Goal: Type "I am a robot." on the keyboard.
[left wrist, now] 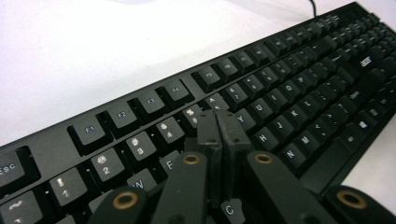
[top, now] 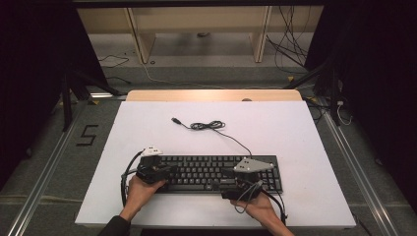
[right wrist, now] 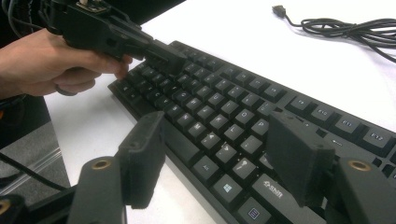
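A black keyboard (top: pixel 211 173) (left wrist: pixel 289 84) (right wrist: pixel 210 107) lies flat on the white tabletop (top: pixel 147 128), near its front edge. My left gripper (top: pixel 169 169) (left wrist: pixel 218 123) (right wrist: pixel 173 58) is shut, its two pads pressed together with nothing between them. It hovers low over the keys at the keyboard's left end, by the number row; I cannot tell whether it touches a key. My right gripper (top: pixel 226 173) (right wrist: pixel 219 144) stands open above the keys at the keyboard's front right, nothing between its jaws. The keyboard's cable (top: pixel 209 126) (right wrist: pixel 345 25) lies coiled behind it and ends in a USB plug (top: pixel 175 119) (right wrist: pixel 279 9).
A bare wooden strip (top: pixel 211 95) runs along the table's far edge. Beyond it are a wooden shelf frame (top: pixel 196 29) and loose cables (top: pixel 290 49) on the floor. A "5" mark (top: pixel 87 134) is on the floor left of the table.
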A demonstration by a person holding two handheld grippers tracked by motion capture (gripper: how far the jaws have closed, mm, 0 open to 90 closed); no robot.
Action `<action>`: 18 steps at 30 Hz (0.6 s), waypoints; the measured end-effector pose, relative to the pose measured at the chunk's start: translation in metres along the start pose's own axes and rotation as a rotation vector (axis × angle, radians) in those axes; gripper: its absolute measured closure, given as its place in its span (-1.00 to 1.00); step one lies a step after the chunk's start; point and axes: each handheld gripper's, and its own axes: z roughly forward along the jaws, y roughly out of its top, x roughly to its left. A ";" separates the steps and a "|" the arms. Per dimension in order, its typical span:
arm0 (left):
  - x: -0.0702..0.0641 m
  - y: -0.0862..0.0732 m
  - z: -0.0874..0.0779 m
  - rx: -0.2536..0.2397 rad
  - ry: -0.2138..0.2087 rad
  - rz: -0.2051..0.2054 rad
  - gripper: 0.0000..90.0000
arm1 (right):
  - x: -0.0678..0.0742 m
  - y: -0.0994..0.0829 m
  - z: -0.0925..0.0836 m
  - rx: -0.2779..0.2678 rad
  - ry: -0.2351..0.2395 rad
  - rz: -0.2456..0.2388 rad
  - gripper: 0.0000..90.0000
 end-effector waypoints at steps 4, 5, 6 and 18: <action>0.001 0.001 0.003 0.007 0.011 -0.005 0.97 | 0.000 0.000 0.000 0.000 -0.001 -0.001 -0.17; 0.001 0.001 0.004 0.009 0.013 -0.003 0.97 | 0.000 0.000 -0.001 -0.001 0.000 -0.001 -0.18; 0.001 0.001 0.005 0.010 0.013 0.000 0.97 | 0.001 0.000 -0.001 -0.001 0.000 -0.002 -0.18; 0.002 -0.001 0.011 0.044 0.024 0.000 0.97 | 0.002 -0.001 -0.004 -0.010 -0.005 -0.002 -0.24</action>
